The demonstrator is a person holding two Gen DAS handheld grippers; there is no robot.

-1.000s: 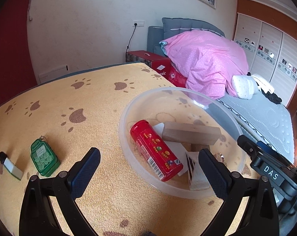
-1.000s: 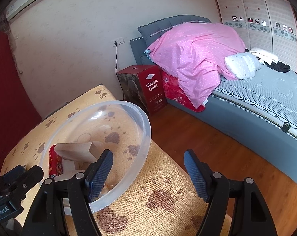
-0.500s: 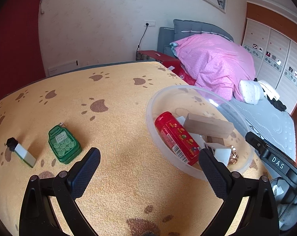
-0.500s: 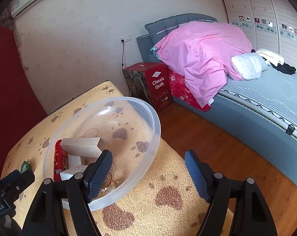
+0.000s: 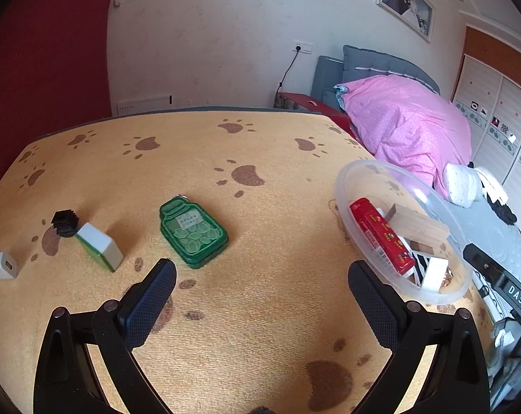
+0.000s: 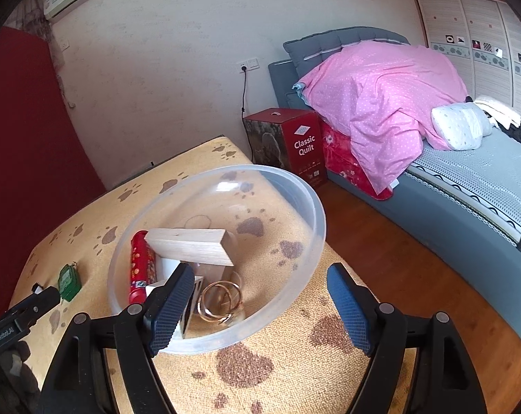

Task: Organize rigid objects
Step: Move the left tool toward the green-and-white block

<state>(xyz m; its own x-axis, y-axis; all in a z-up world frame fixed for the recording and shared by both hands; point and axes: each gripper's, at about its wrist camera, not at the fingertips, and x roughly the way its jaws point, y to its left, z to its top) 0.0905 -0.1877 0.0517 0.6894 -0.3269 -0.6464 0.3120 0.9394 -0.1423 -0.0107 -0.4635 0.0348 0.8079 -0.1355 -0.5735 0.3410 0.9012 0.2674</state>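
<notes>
A clear plastic bowl (image 5: 343,186) (image 6: 315,214) stands on the paw-print cloth at the table's right end. It holds a red tube (image 5: 381,236) (image 6: 141,265), a wooden block (image 5: 419,226) (image 6: 191,246), a white box (image 5: 433,270) and gold rings (image 6: 220,300). A green jar-shaped tin (image 5: 191,231) (image 6: 68,281), a green-and-white block (image 5: 100,246), a black ribbed cap (image 5: 65,222) and a small white cube (image 5: 0,265) lie left of it. My left gripper (image 5: 260,302) is open and empty, near the tin. My right gripper (image 6: 260,307) is open and empty at the bowl's near rim.
The table (image 6: 281,379) ends just right of the bowl, with wooden floor (image 6: 415,258) below. A red quilt box (image 6: 295,145) and a bed with a pink duvet (image 6: 381,96) stand beyond. The right gripper's body (image 5: 502,283) shows at the left view's right edge.
My left gripper has swung left, away from the bowl toward the green tin, bringing the white cube into view. My right gripper has drawn back and up a little from the bowl.
</notes>
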